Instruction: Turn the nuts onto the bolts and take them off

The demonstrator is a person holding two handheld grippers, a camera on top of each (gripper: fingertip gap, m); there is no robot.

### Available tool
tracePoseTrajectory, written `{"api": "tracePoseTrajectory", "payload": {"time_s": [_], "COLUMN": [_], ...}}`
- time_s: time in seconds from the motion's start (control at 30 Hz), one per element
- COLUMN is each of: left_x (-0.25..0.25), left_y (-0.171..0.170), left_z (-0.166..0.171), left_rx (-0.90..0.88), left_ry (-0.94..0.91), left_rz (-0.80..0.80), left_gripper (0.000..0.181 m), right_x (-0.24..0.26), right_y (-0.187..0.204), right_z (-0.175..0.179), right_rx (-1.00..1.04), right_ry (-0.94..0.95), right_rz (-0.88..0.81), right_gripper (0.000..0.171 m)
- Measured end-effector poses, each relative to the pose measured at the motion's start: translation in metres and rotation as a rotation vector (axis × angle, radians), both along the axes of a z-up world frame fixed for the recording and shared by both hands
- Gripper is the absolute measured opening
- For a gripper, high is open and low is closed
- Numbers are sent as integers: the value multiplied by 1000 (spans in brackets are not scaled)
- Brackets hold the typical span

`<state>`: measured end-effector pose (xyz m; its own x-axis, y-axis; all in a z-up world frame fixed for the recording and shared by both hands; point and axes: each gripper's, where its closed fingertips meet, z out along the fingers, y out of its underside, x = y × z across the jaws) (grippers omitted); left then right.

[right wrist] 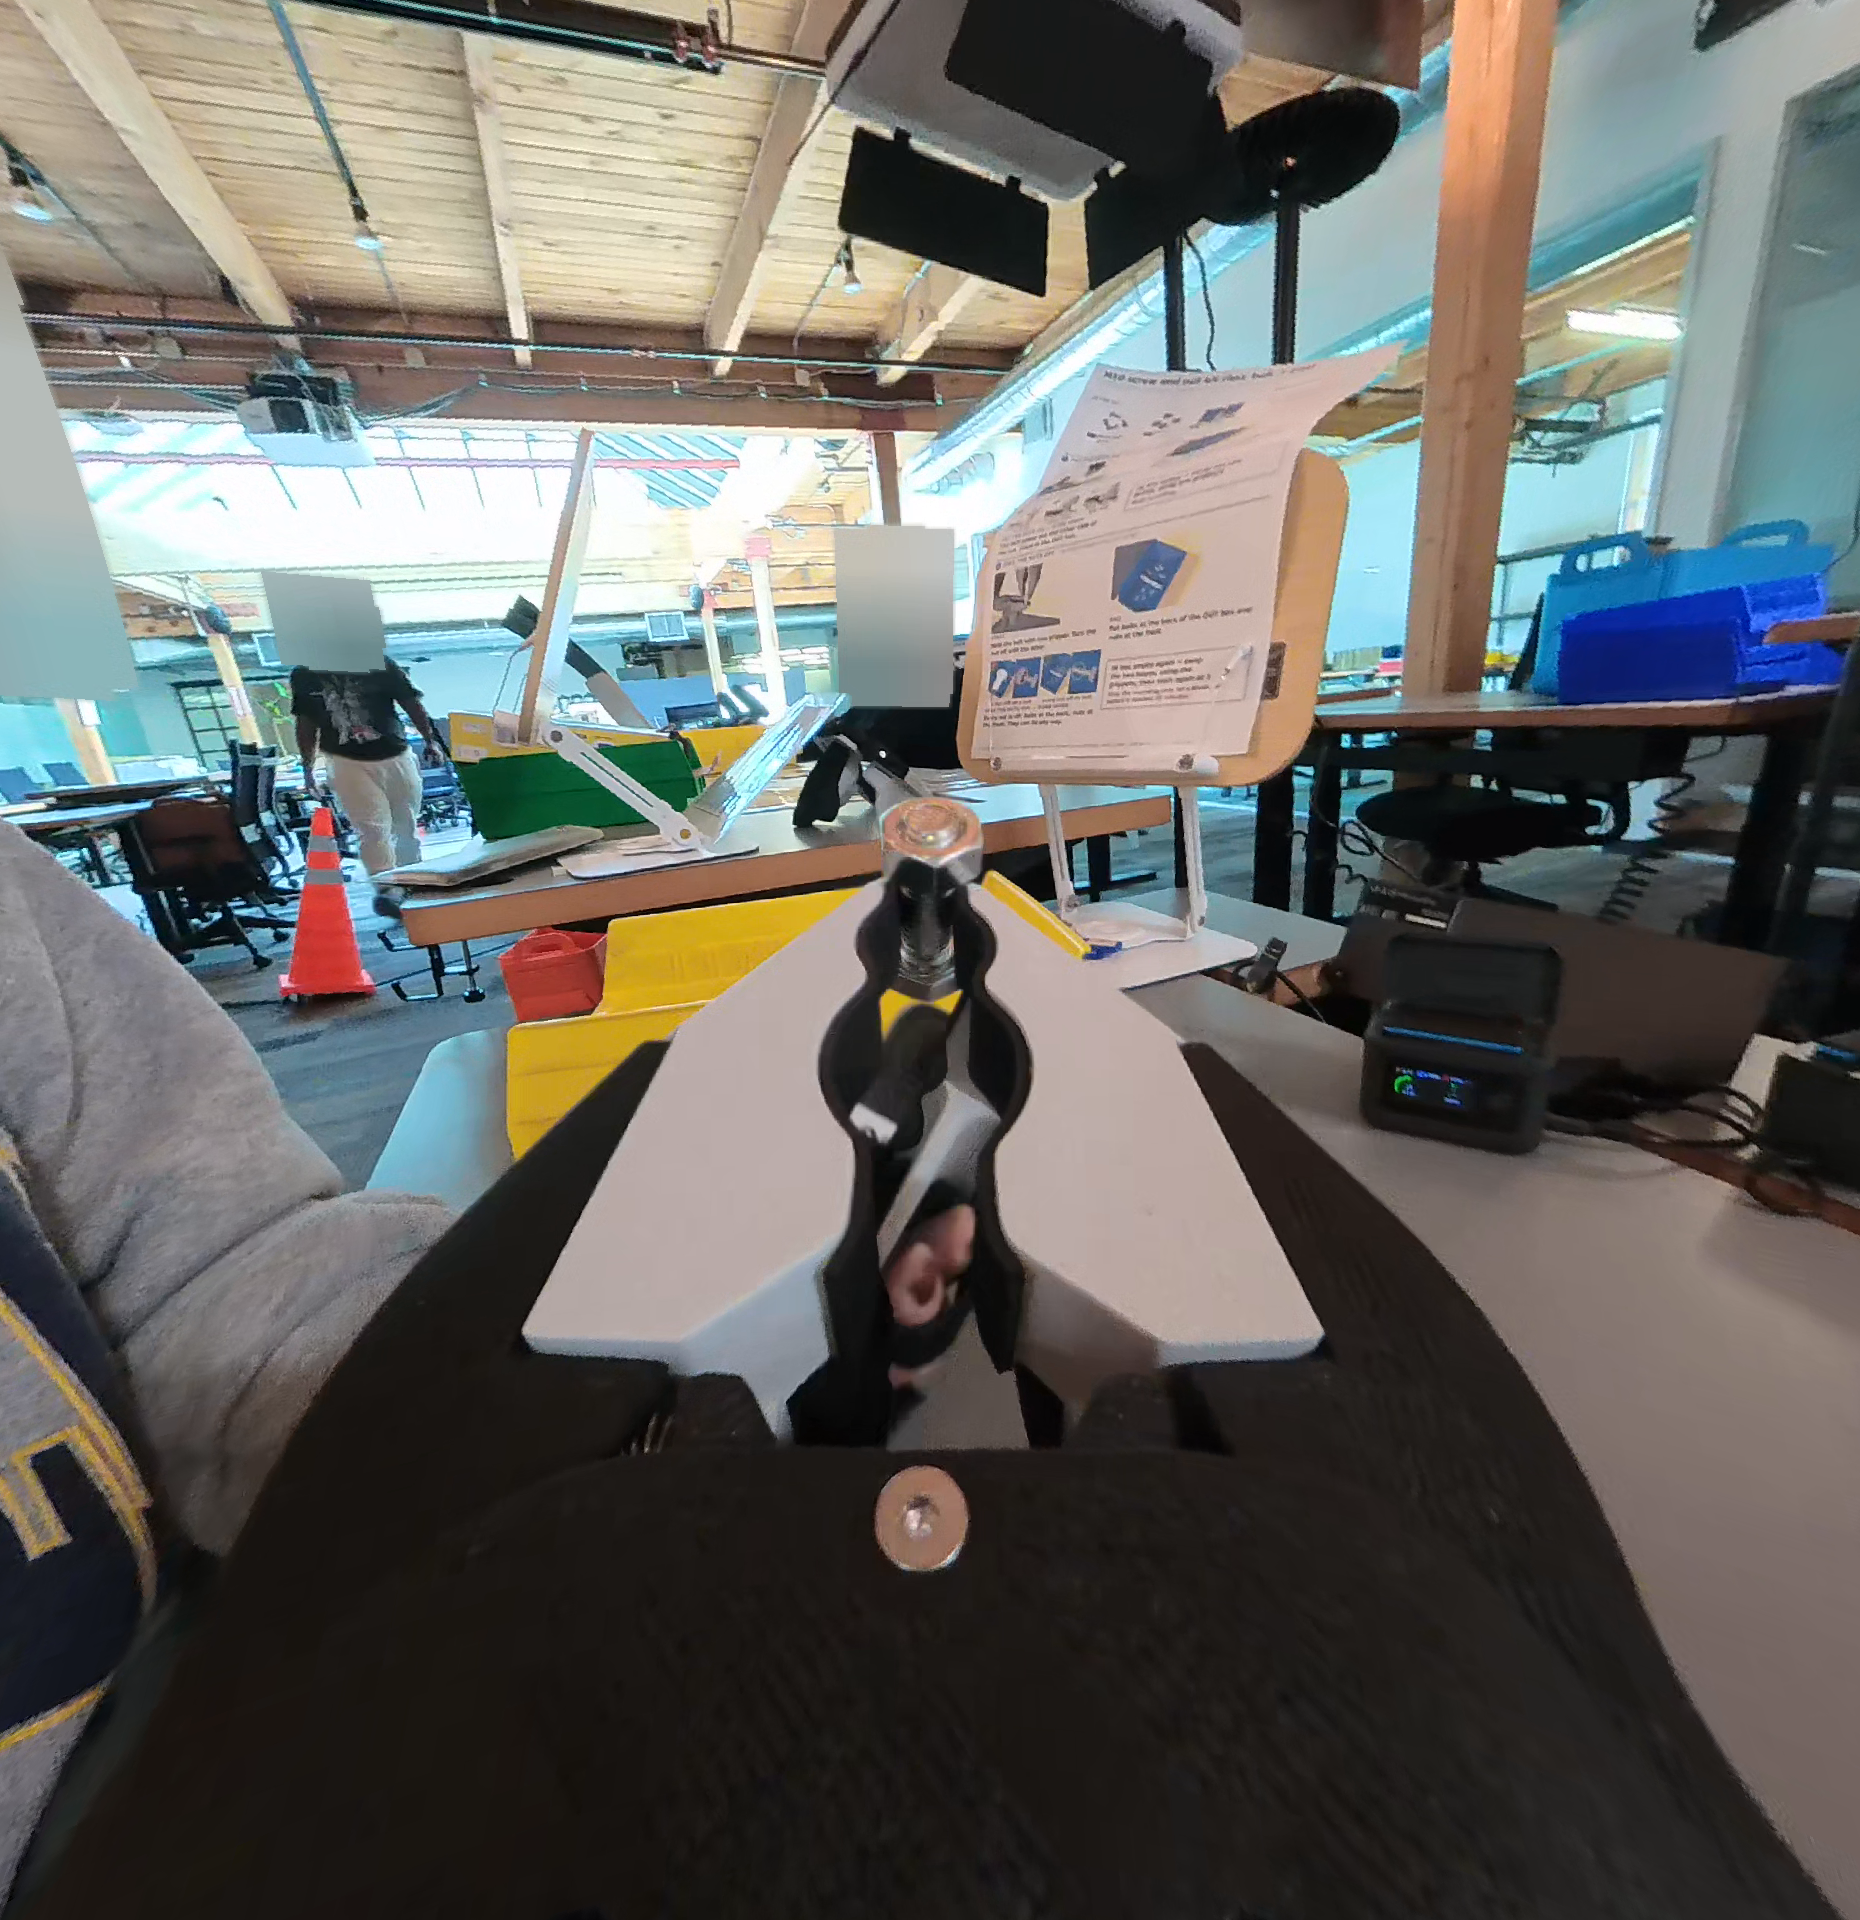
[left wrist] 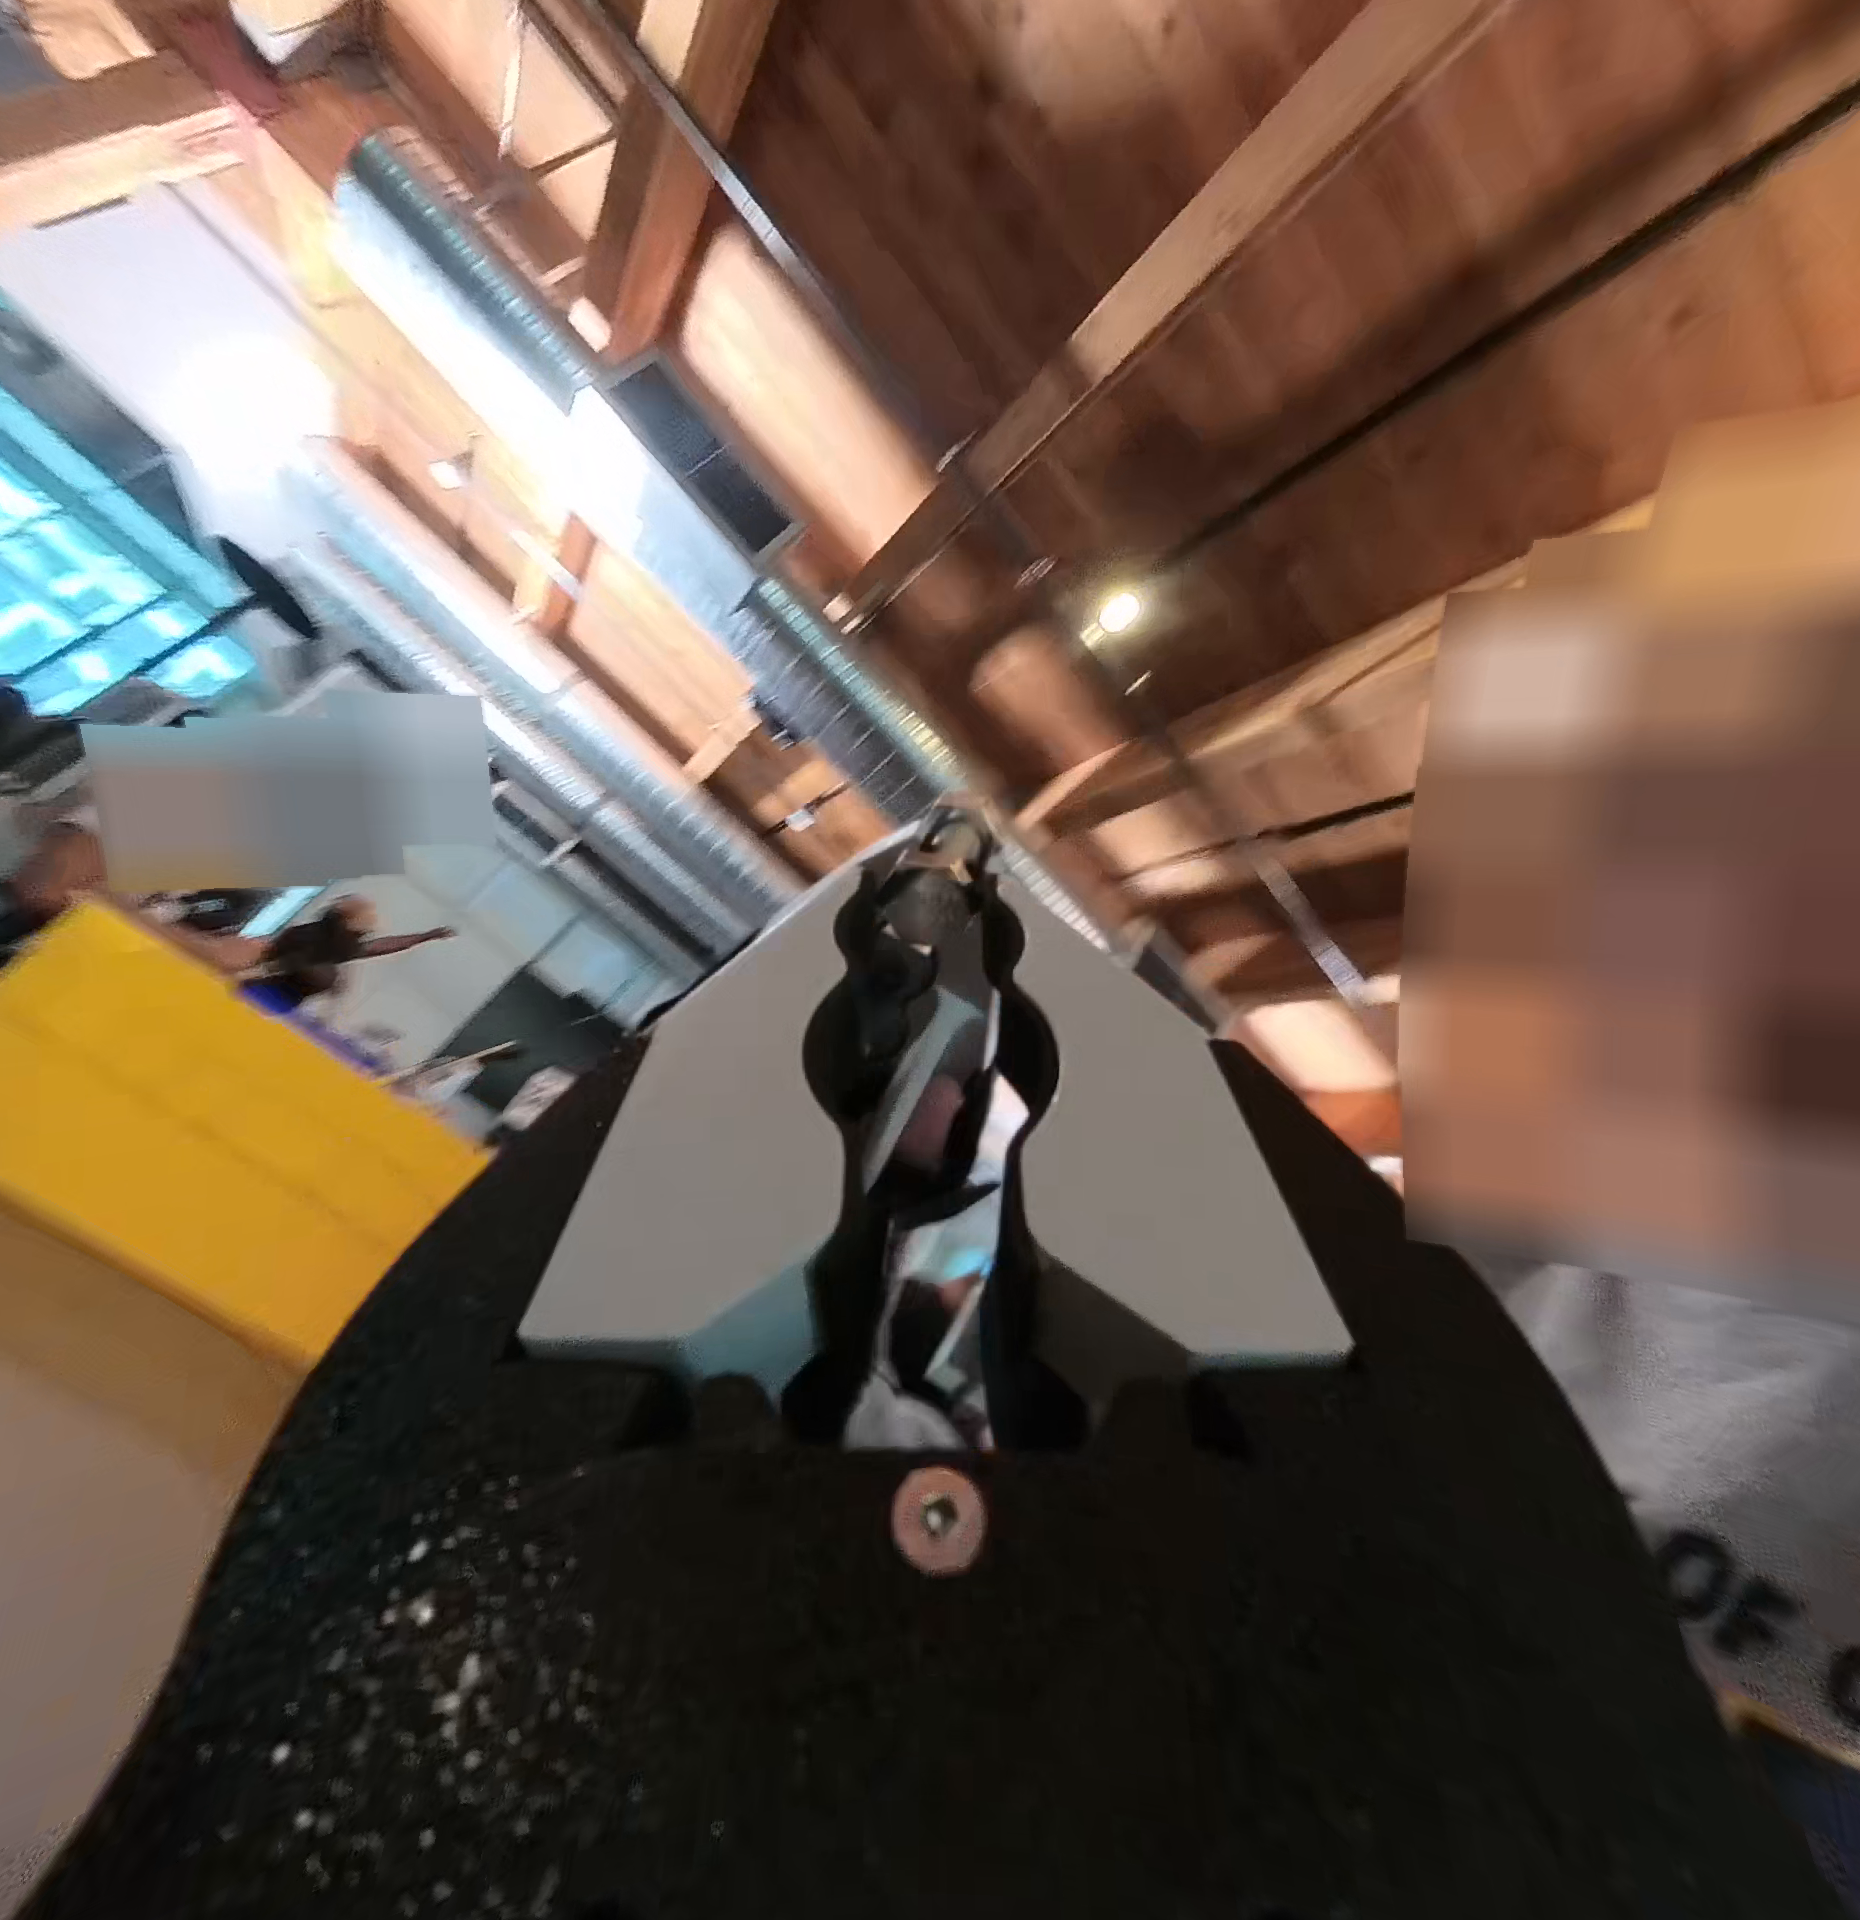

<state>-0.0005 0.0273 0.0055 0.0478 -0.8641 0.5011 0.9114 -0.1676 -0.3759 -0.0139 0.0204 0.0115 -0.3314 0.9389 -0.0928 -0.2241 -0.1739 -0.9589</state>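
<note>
Right gripper (right wrist: pixel 923 940) clamps the bolt (right wrist: pixel 921 935) upright, shank between my fingertips, nut (right wrist: pixel 928 836) at top. Left gripper (left wrist: pixel 931 894) is closed on something small and dark, blurred. Risks: bolt twisting in my grip, nut cross-threading or dropping into the yellow bin (right wrist: pixel 697 961).

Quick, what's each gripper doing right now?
Left gripper: shut on a small metal part, too blurred to name.
Right gripper: shut on the bolt, with a nut on it.
</note>
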Motion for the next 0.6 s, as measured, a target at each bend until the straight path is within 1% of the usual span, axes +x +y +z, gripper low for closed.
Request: {"api": "tracePoseTrajectory", "payload": {"time_s": [0.03,0.1,0.17,0.2,0.23,0.33,0.4,0.5,0.6], "left_x": [2,6,10,13,19,27,30,34,37], "left_y": [4,16,19,15,9,-3,-9,-9,-6], "left_z": [-5,-19,-29,-30,-29,-32,-33,-41,-48], "left_rx": [-35,-119,-126,-93,-47,-8,14,-1,-27], "left_ry": [91,321,577,676,748,834,871,950,992], "left_rz": [46,177,312,349,340,230,196,192,191], "left_gripper": [26,36,45,50,41,37,28,23,23], "right_x": [1,0,1,1,3,12,17,21,22], "right_y": [3,8,11,10,8,-3,-7,-11,-11], "right_z": [-2,-6,-12,-16,-19,-27,-32,-37,-41], "right_rx": [-7,0,17,29,43,71,88,116,141], "right_ry": [-15,-52,-98,-121,-142,-183,-211,-236,-255], "right_rz": [-7,-24,-26,-14,17,155,221,268,272], "right_gripper": [8,8,7,7,7,7,8,8,8]}}
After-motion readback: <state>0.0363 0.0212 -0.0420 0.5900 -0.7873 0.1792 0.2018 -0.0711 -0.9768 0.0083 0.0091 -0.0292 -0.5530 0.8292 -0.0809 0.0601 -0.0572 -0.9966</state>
